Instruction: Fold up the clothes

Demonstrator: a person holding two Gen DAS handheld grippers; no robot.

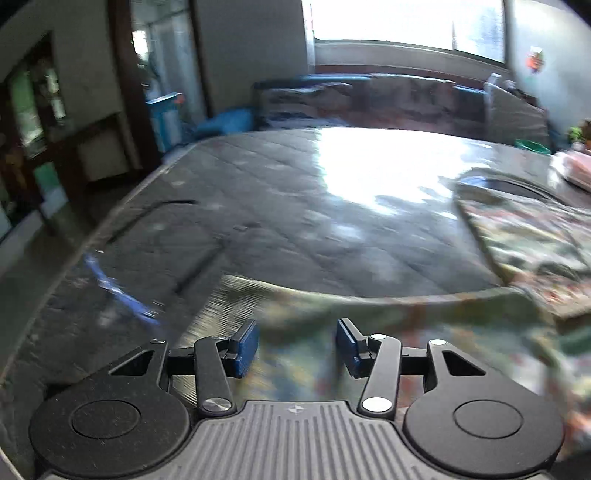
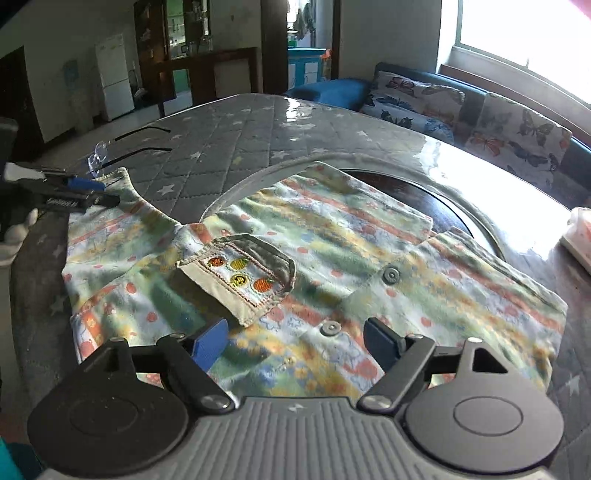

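Just below right gripper (image 2: pixel 295 341) open jaws, patterned garment (image 2: pixel 332 240), flat

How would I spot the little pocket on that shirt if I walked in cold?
Find the grey star-quilted table cover, then the pastel striped shirt spread on it. The pocket is the beige patch on its near half, the only part with four embroidered fruits.

bright daylight comes in through the window (image 1: pixel 406 22) and makes a white shiny patch on the counter (image 1: pixel 258 206). the left view is smeared with blur, worst on the shirt (image 1: pixel 369 321). the right view is sharp. both views bend at the edges.
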